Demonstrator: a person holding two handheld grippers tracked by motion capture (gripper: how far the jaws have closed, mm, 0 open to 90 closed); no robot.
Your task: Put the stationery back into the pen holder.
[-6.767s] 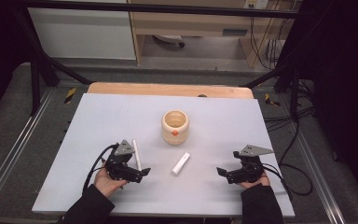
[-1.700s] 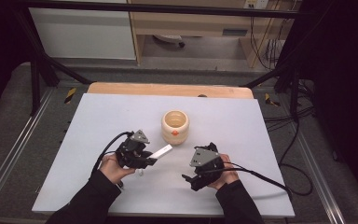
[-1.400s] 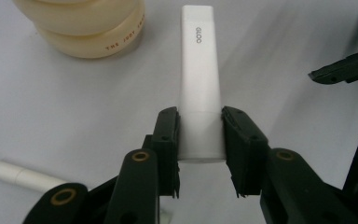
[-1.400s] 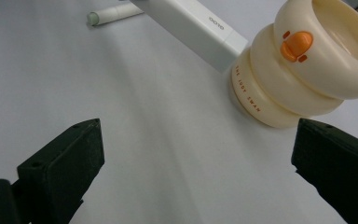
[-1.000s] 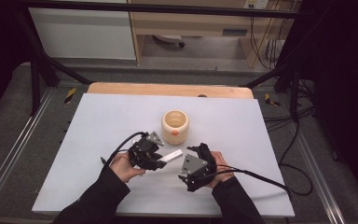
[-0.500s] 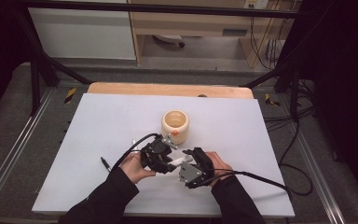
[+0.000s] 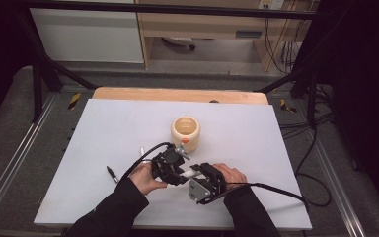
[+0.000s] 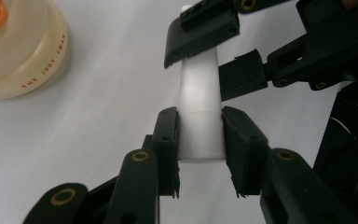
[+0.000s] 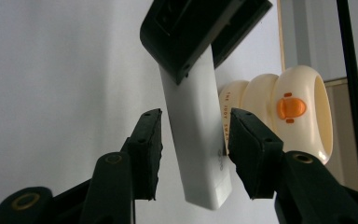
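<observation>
A white tube [image 8: 198, 88] is held off the table, and my left gripper [image 8: 200, 122] is shut on one end of it. Its free end [image 9: 200, 177] lies between the jaws of my right gripper [image 9: 196, 122], which is open with a gap on each side. In the high view the left gripper [image 7: 180, 169] and the right gripper [image 7: 198, 174] meet tip to tip near the table's front middle, with the tube [image 7: 191, 173] between them. A cream ribbed cup [image 7: 185, 131] with an orange duck mark stands just behind them.
A black pen [image 7: 112, 174] lies on the white table [image 7: 103, 128] left of my left hand. A cable [image 7: 276, 190] trails from the right gripper toward the right edge. A wooden strip [image 7: 177, 95] runs along the far edge.
Both hands have come together at the front middle. The left gripper brought the tube rightward, and the right gripper moved left until its jaws stand either side of the tube's free end.
</observation>
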